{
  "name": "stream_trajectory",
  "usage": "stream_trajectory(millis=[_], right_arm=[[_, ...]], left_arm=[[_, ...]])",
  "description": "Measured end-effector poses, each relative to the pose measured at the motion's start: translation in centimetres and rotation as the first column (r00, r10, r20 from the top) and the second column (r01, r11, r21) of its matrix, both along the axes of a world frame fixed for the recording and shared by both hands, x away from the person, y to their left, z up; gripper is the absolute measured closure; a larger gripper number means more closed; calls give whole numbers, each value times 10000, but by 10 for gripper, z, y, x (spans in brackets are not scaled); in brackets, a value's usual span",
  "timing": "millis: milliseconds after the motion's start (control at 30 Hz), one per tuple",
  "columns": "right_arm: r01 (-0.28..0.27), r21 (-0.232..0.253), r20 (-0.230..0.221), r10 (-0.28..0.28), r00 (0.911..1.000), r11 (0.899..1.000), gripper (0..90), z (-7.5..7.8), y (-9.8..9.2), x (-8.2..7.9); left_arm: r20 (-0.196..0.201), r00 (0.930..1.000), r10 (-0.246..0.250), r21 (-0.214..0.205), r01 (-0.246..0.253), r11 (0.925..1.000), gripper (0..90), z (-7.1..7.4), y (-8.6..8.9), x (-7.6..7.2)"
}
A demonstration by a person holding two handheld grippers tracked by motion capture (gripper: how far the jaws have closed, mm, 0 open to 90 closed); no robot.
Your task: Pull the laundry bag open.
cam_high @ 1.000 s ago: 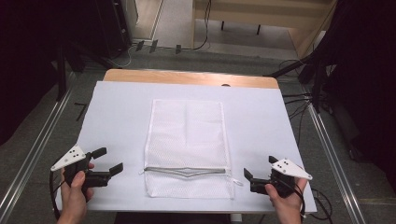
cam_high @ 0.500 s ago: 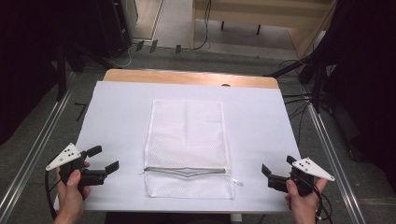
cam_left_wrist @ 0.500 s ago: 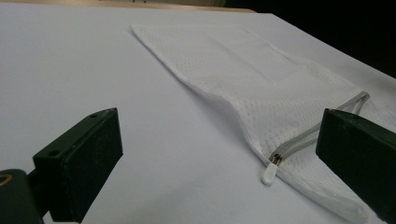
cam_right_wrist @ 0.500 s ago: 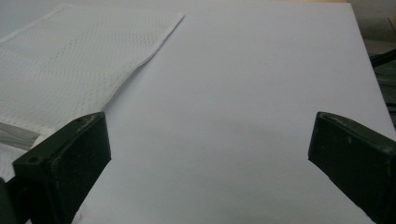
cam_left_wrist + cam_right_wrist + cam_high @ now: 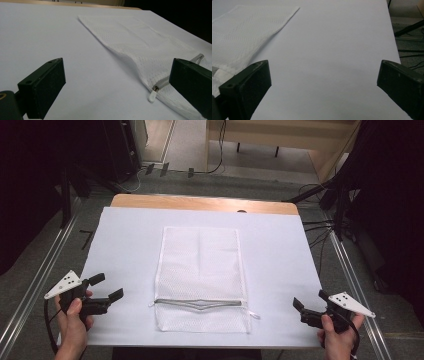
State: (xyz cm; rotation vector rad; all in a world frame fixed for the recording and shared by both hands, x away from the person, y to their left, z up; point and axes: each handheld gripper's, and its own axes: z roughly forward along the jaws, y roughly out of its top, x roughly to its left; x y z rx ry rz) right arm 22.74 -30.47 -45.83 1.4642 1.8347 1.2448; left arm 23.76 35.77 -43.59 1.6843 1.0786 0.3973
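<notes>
A white mesh zip bag [image 5: 200, 270] lies flat in the middle of the white table [image 5: 125, 240], its grey zipper [image 5: 200, 303] partly open near the front end. My left gripper [image 5: 107, 286] is held in a hand at the front left corner, open and empty, well apart from the bag. In the left gripper view the bag [image 5: 140, 42] runs off to the right, with its white zipper pull [image 5: 152, 96] close to the right jaw. My right gripper [image 5: 310, 301] hovers open and empty at the front right corner. The right gripper view has the bag [image 5: 242, 32] at its left.
A wooden strip [image 5: 200, 203] edges the table's far side. Metal rails [image 5: 40, 280] run along the floor on both sides, and cables [image 5: 325, 227] lie at the right. Dark equipment stands at the back left and far right.
Both hands have drawn outward and slightly back from the bag's front corners toward the table's side edges. The grippers stay open. The bag has not moved.
</notes>
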Motion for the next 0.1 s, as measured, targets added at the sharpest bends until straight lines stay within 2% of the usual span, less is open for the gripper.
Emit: stream_trajectory(millis=[100], right_arm=[[-10, -28, -19, 10, 10000, 10000, 0, 0, 0, 0]], left_arm=[[-45, 10000, -57, 81, 58, 10000, 9, -1, -2, 2]])
